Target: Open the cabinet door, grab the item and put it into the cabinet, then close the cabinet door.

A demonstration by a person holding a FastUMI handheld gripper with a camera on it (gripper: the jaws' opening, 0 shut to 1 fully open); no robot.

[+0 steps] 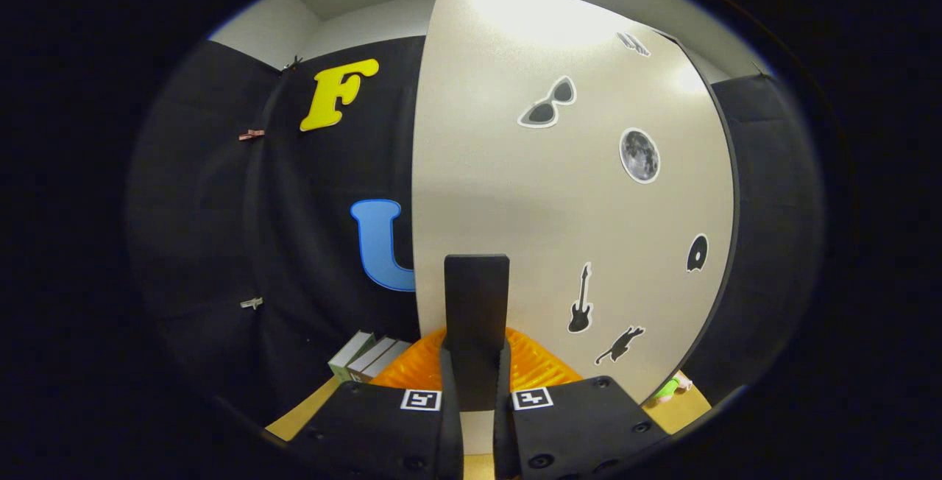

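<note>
The gripper (475, 380) was closed on the cabinet door's handle (476, 303), a dark upright bar that stood between the two fingers (447, 392), with both fingers pressing against its sides. The handle was fixed near the left edge of the cabinet door (515, 207), a pale panel that rose directly ahead of the gripper. The door carried several stickers: sunglasses (548, 103) high up, a moon (639, 155) to the right of centre, a guitar (581, 299) and a cat (620, 344) lower down. An orange ribbed object (533, 366) lay just beyond the fingers, at the foot of the door. A small stack of boxes (368, 358) stood to the left on the wooden table (302, 414). A small green item (668, 389) sat on the table to the right, near the door's lower right edge; its identity could not be determined.
</note>
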